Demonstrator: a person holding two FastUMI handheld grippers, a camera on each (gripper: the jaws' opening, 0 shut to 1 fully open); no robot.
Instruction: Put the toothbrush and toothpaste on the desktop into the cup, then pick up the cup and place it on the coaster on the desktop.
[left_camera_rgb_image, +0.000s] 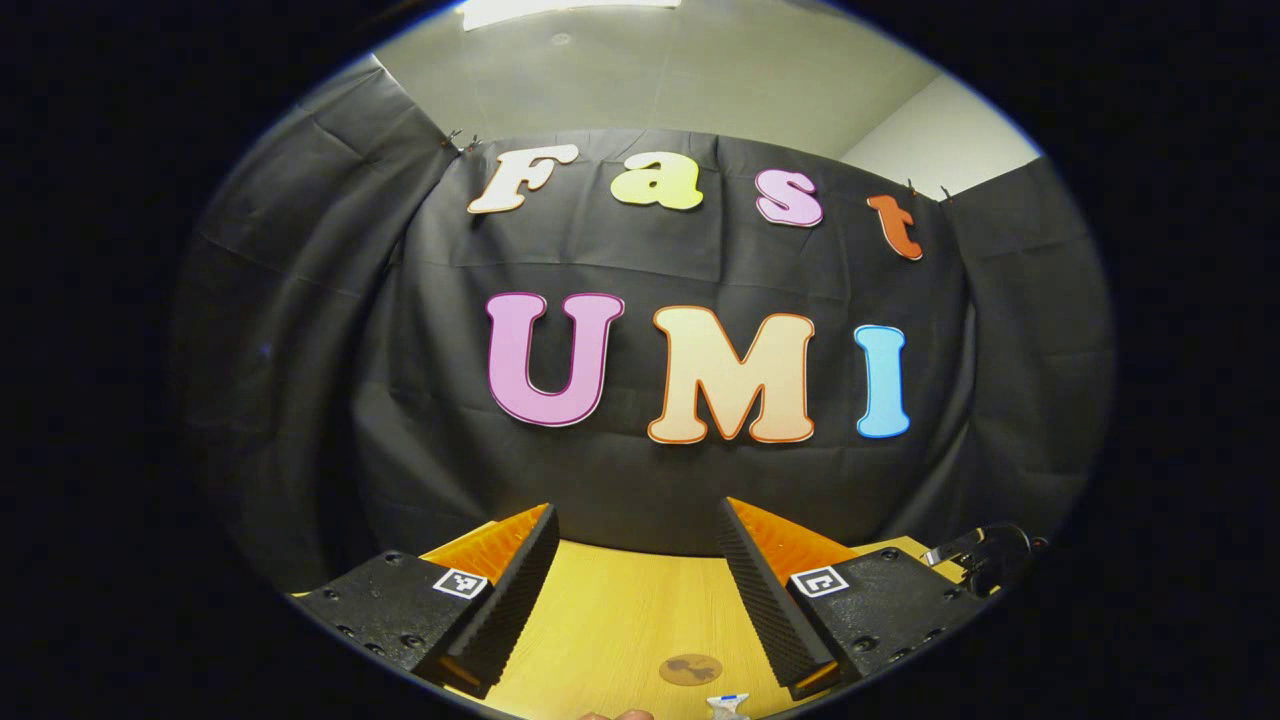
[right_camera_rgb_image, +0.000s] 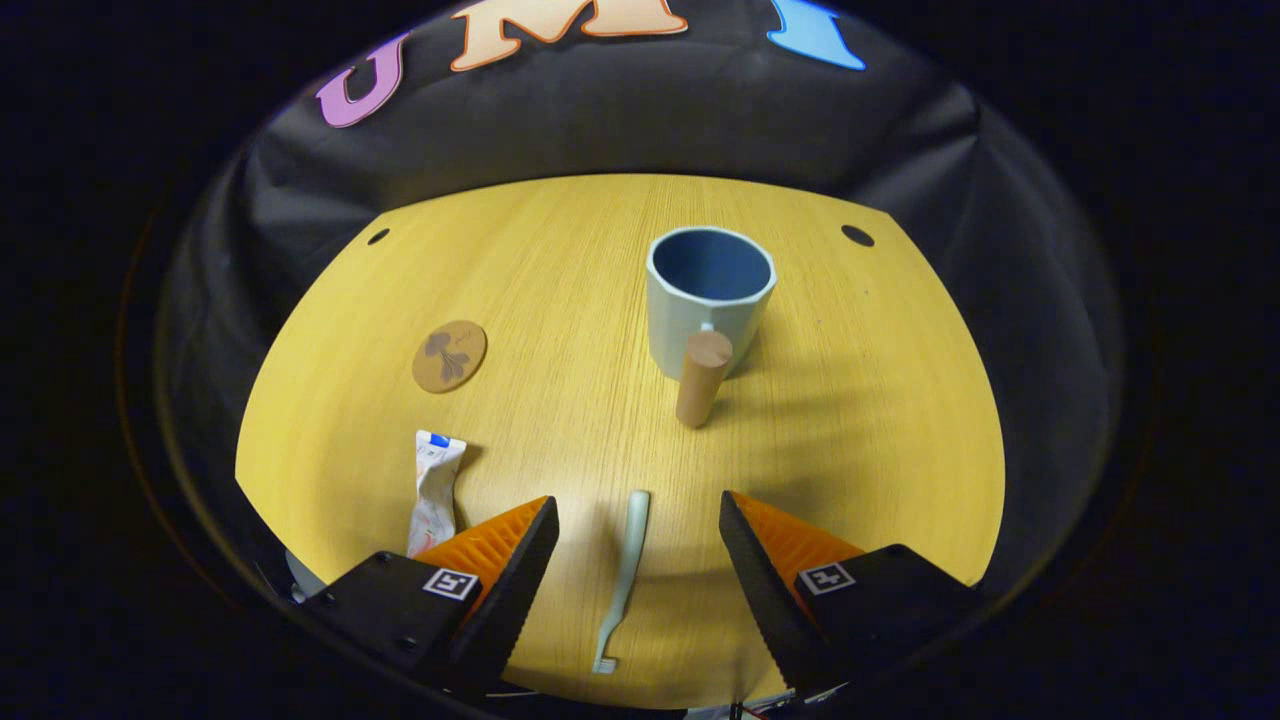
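In the left gripper view the left gripper (left_camera_rgb_image: 637, 590) is spread wide above the desktop (left_camera_rgb_image: 610, 620) with the coaster (left_camera_rgb_image: 690, 669) below, while in the right gripper view the right gripper (right_camera_rgb_image: 637, 585) is spread above the toothbrush (right_camera_rgb_image: 625, 570), the toothpaste (right_camera_rgb_image: 436, 490) at its left, the cup (right_camera_rgb_image: 708, 300) farther off.

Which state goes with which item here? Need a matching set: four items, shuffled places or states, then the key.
Items:
1. cup
2. toothbrush
3. toothpaste
4. coaster

States:
A. lying flat between the open fingers of the right gripper
B. round disc, nothing on it
C. upright, nothing inside, handle toward the camera
D. crumpled tube just left of the right gripper's left finger

Pairs: 1-C, 2-A, 3-D, 4-B
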